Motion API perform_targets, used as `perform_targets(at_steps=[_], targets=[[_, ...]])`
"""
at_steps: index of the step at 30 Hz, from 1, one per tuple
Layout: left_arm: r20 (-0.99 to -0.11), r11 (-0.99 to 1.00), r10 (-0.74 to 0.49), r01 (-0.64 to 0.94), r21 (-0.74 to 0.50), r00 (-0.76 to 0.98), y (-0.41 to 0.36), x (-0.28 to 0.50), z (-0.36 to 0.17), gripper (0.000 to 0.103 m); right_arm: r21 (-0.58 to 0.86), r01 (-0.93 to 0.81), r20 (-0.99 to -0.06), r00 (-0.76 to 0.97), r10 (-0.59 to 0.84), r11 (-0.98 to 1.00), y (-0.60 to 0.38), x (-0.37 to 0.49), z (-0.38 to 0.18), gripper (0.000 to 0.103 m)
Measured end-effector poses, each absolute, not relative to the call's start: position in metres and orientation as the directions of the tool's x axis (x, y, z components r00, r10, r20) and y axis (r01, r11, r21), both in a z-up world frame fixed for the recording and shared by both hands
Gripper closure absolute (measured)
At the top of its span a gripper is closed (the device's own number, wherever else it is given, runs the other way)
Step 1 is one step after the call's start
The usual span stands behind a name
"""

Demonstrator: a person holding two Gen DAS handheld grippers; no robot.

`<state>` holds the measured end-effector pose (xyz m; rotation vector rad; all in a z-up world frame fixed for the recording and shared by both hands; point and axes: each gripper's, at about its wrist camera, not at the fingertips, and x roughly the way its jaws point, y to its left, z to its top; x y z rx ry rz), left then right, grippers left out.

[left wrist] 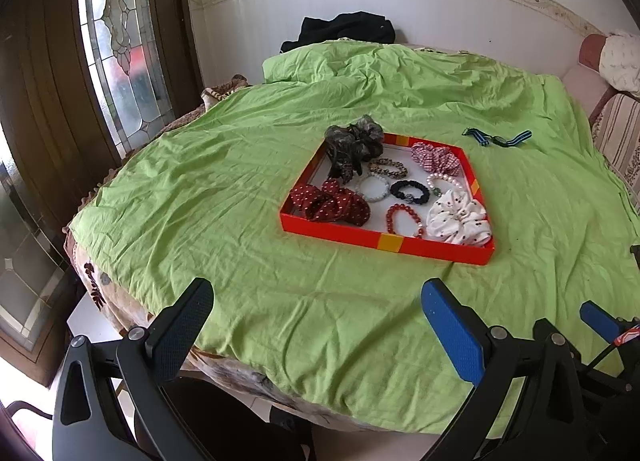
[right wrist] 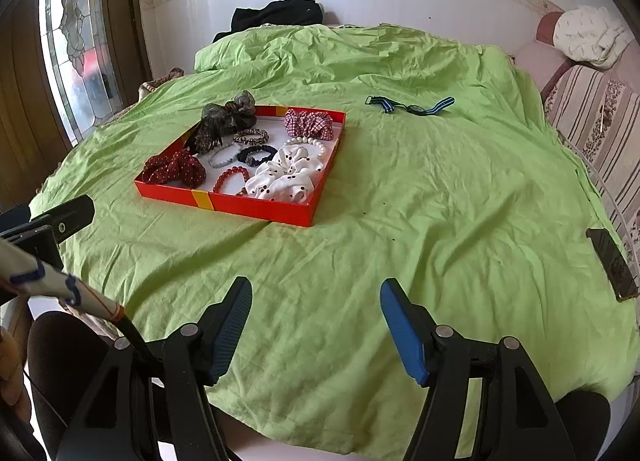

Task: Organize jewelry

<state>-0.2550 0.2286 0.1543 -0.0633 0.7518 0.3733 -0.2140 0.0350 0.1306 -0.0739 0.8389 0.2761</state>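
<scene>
Left wrist view. The left gripper (left wrist: 316, 325) stood wide, jaws spread and empty, above the near edge of the green cloth (left wrist: 224, 197). Ahead of it and slightly to its right lay the red tray (left wrist: 384, 242), already holding scrunchies and bracelets: a dark red dotted scrunchie (left wrist: 332, 201) at the tray's near left, a red bead bracelet (left wrist: 405, 219) beside it, and a white spotted scrunchie (left wrist: 460, 221) at the near right.

Right wrist view. The right gripper (right wrist: 316, 325) was likewise wide and empty. The tray (right wrist: 248, 206) lay ahead and to its left. The blue striped watch (right wrist: 412, 106), the only piece outside the tray, lay well ahead and slightly right, apart from the tray's far right corner. A dark phone (right wrist: 612, 263) rested far to the right at the cloth's edge.

Risk, as judged. The watch appeared to be the remaining item. Its straps lay flat on wrinkled fabric, so closing jaws could pinch the cloth with the strap and drag the tray. A grip on one strap end might let the watch swing and snag the tray wall.
</scene>
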Motion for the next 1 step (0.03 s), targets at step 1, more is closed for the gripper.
perform_targets(at_steps=[1], targets=[[-0.679,0.934,0.305,-0.349,0.076,0.668,0.2256,-0.255,0.1556,0.0,0.048,-0.267,-0.742,0.635,0.214,0.962,0.0328,-0.2143,0.1309,0.03]])
